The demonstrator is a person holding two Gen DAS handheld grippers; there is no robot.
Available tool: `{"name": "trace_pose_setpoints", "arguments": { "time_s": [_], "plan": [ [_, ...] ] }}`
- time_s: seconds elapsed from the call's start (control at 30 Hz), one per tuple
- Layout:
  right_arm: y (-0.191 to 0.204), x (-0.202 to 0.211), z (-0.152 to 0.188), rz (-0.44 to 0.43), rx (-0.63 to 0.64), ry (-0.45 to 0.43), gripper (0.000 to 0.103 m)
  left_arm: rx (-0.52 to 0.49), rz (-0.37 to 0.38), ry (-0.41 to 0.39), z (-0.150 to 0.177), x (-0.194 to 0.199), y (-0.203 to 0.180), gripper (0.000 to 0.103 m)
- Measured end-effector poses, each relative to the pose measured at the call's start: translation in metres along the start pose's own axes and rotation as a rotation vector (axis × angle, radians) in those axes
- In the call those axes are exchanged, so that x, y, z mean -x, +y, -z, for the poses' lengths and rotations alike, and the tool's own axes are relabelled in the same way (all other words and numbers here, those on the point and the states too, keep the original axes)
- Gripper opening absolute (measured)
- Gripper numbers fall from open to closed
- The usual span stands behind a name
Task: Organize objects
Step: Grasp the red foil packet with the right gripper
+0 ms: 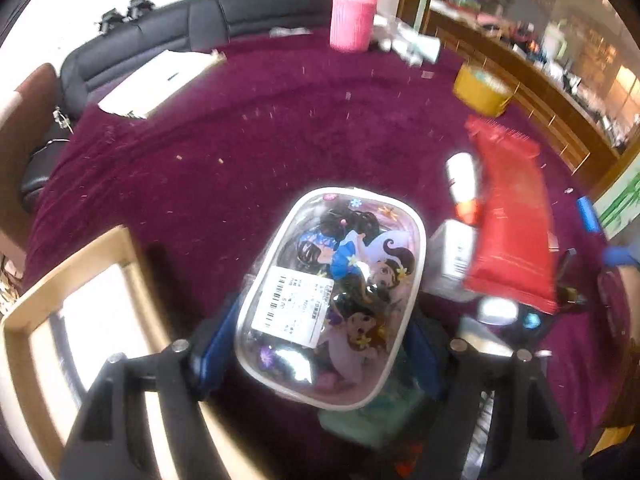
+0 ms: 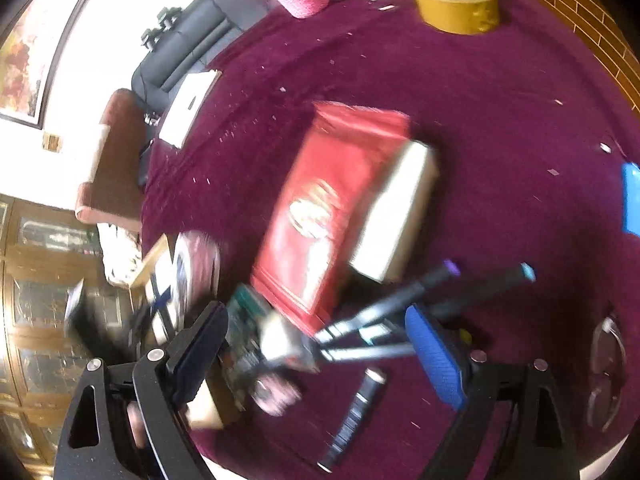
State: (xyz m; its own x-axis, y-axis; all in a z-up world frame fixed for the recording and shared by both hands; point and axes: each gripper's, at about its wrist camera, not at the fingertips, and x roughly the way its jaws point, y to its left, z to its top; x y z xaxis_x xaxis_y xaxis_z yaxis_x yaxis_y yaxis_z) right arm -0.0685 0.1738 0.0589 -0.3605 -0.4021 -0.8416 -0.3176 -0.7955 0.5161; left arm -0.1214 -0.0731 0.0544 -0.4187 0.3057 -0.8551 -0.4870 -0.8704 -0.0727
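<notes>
On the maroon tablecloth (image 1: 280, 128) most sorting seems undone: the left gripper (image 1: 324, 344) clasps a clear cartoon-printed case (image 1: 332, 296) beside the wooden tray (image 1: 76, 264), while the right gripper (image 2: 320, 364) gapes, empty, above scattered pens (image 2: 400, 304) near the red packet (image 2: 328, 208).

A clear oval plastic case (image 1: 332, 300) with a white rim, cartoon figures printed on its lid and a white barcode label, sat between the jaws of the left gripper (image 1: 320, 344), above the maroon tabletop (image 1: 248, 136). A red foil packet (image 1: 508, 224) lay tilted across a white box (image 1: 450, 264), with a white tube (image 1: 462, 180) just beside it. Dark pens (image 2: 400, 312) with coloured caps lay near the packet. A roll of yellow tape (image 2: 456, 2) stood well apart.
</notes>
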Motion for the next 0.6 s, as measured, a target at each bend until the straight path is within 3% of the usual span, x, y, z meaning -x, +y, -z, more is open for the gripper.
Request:
{"name": "trace_pose_setpoints", "arguments": {
  "time_s": [0.2, 0.47, 0.53, 0.6],
  "plan": [
    [0.033, -0.033, -0.03, 0.11, -0.032, -0.035, 0.094, 0.024, -0.005, -0.085, 0.023, 0.054, -0.005, 0.074],
    [0.048, -0.083, -0.044, 0.451, 0.034, -0.044, 0.098, 0.084, -0.003, -0.115, 0.053, 0.089, 0.012, 0.074],
    [0.048, -0.085, -0.041, 0.498, 0.104, -0.078, 0.095, 0.081, -0.007, -0.111, 0.061, 0.092, 0.011, 0.074],
    [0.045, -0.078, -0.039, 0.499, 0.156, -0.113, 0.077, 0.073, -0.008, -0.113, 0.068, 0.095, 0.007, 0.074]
  ]
}}
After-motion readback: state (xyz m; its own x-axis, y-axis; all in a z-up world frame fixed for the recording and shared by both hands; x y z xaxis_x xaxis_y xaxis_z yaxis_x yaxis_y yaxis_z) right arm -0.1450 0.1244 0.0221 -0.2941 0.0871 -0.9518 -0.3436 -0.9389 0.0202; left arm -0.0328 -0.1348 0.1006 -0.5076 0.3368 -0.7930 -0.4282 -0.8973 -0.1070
